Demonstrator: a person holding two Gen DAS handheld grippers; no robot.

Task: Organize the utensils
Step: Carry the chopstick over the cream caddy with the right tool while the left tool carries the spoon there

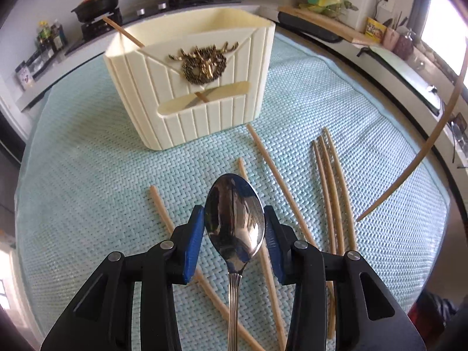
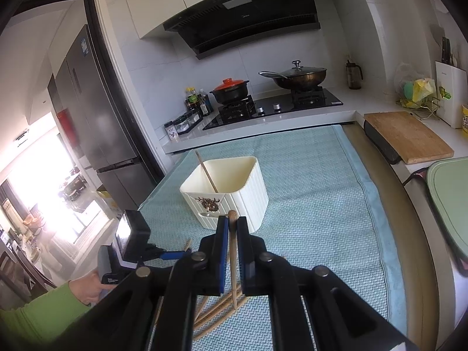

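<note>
My left gripper (image 1: 234,223) is shut on a steel spoon (image 1: 234,219), bowl up between the blue pads, held above the mat. A cream utensil holder (image 1: 190,79) with a brass stag emblem stands ahead; one chopstick (image 1: 122,32) leans inside it. Several wooden chopsticks (image 1: 330,181) lie loose on the mat. My right gripper (image 2: 232,228) is shut on one chopstick (image 2: 233,257), held upright high above the mat; it also shows in the left wrist view (image 1: 433,146). The holder (image 2: 231,193) is below and ahead of it.
A light blue woven mat (image 1: 87,175) covers the table. Behind are a stove with a wok (image 2: 295,77) and a red-lidded pot (image 2: 229,89), a wooden cutting board (image 2: 409,134), a green tray (image 2: 447,199) and a fridge (image 2: 96,111).
</note>
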